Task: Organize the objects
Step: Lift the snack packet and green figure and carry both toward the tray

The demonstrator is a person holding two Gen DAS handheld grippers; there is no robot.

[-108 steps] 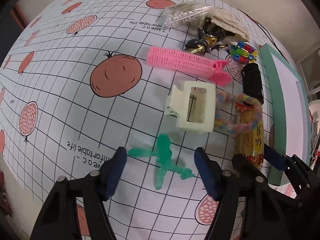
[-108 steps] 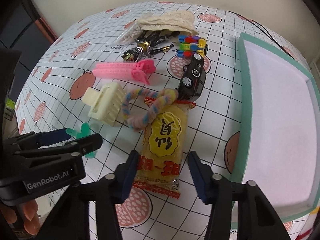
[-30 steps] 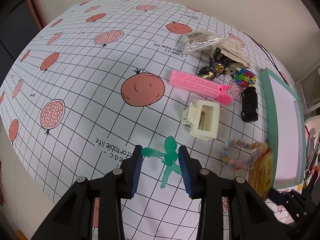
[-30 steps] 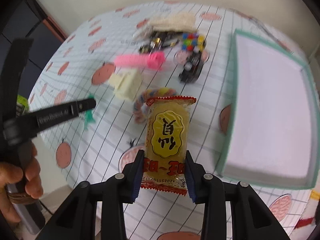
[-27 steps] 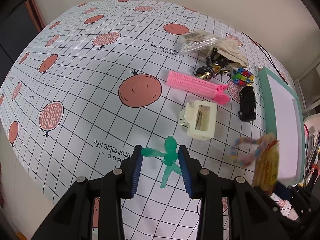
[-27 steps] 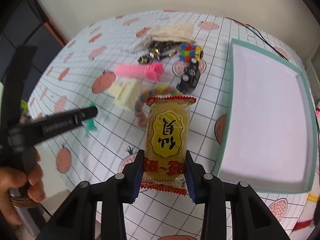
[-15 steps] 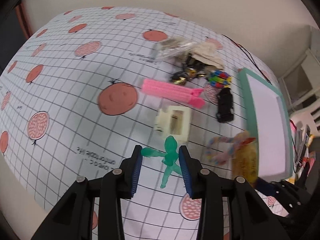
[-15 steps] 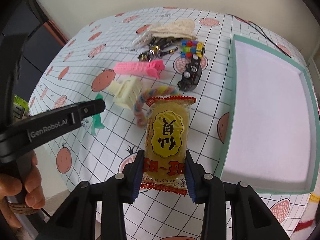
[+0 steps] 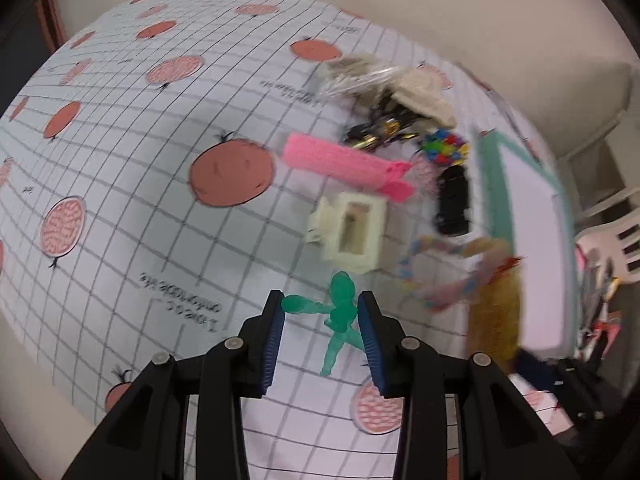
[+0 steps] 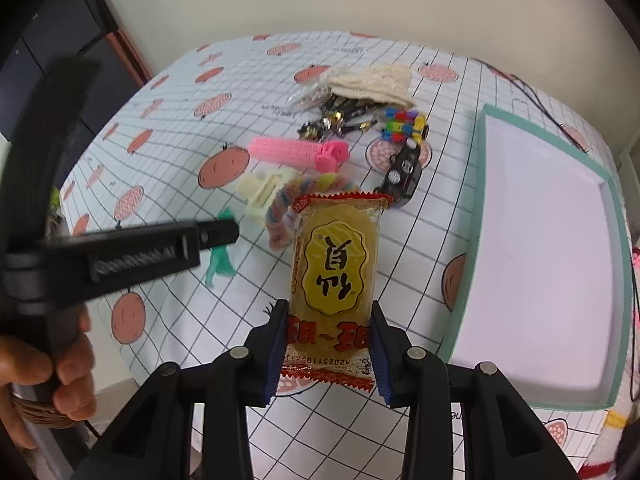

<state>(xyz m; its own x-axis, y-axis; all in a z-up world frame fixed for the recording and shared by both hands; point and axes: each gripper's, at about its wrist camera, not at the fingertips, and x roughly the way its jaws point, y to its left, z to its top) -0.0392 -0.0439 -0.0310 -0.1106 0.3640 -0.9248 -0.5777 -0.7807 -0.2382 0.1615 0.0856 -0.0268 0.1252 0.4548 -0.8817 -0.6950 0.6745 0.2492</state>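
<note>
Crinkly film made the snack packet [image 10: 335, 276] light but slippery, so my right gripper [image 10: 329, 346] stayed clamped on its bottom sealed end above the tablecloth [image 10: 168, 128]; my left gripper [image 9: 321, 332] pinched the small, rubbery-looking green figure [image 9: 339, 315] at its torso.

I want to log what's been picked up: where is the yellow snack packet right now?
The yellow snack packet is clamped in the right hand-held gripper, lifted over the tablecloth, left of the green-rimmed tray.

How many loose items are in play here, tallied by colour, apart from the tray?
Green: 1, figurine
Pink: 1, clip
Cream: 2, claw clip, lace cloth
Yellow: 1, snack packet
Black: 1, toy car
Multicoloured: 2, blocks, scrunchie
Total: 8
</note>
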